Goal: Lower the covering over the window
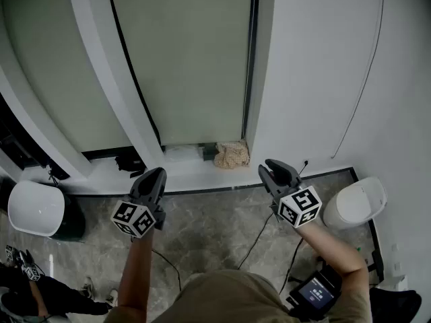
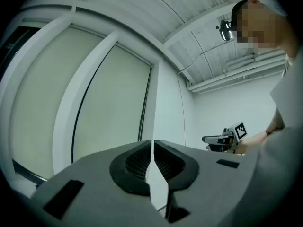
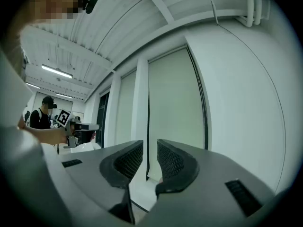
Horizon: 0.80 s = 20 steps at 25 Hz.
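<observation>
- Roller blind (image 1: 188, 59): down almost to the window sill (image 1: 202, 174); lowering looks practically complete.
- Left gripper (image 1: 155, 175): jaws together, empty.
- Right gripper (image 1: 275, 168): jaws partly apart, empty.

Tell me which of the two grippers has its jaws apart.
The right gripper: a clear, empty gap shows between its jaws, while those of the left gripper meet.

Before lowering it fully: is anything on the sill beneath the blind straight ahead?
Yes: a crumpled beige bundle and a white packet lie on the sill, just under the lower edge of the blind.
</observation>
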### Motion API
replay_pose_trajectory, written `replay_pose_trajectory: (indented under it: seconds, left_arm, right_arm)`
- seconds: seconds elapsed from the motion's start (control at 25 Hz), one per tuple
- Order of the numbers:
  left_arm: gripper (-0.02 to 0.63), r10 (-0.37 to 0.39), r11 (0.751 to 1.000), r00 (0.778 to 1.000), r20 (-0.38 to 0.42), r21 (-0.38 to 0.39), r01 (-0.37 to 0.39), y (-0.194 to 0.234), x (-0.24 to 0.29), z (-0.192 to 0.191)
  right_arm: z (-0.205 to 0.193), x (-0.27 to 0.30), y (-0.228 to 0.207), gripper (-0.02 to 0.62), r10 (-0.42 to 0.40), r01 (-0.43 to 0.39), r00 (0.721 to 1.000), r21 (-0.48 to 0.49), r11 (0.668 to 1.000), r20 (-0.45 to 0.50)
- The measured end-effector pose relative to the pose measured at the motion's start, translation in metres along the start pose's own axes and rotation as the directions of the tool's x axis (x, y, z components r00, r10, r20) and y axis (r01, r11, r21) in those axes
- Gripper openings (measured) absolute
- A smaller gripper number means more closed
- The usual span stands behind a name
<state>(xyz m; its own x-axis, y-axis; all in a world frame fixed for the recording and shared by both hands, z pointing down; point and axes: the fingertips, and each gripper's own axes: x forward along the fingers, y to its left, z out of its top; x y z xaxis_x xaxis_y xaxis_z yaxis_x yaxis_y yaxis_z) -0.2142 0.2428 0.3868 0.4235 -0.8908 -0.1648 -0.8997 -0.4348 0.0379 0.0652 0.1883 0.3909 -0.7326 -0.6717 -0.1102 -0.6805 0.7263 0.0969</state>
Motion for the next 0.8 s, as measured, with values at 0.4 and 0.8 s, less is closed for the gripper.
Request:
replay_pose_trajectory:
  seconds: [0.4, 0.8]
  left_arm:
    - [0.034, 0.014, 1.0, 1.0, 0.004, 0.002, -0.014, -0.018, 0.011, -0.002]
    - [0.034, 0.012, 1.0, 1.0, 0.008, 0.016, -0.012, -0.046, 0.043, -0.006]
  right_arm:
    - [0.005, -0.01, -0.015, 0.1, 0.025, -0.026, 0.999, 0.039, 0.999, 0.025]
    - [0.004, -0.016, -0.041, 0.1, 0.043, -0.044, 0.999, 0.043, 0.998, 0.012]
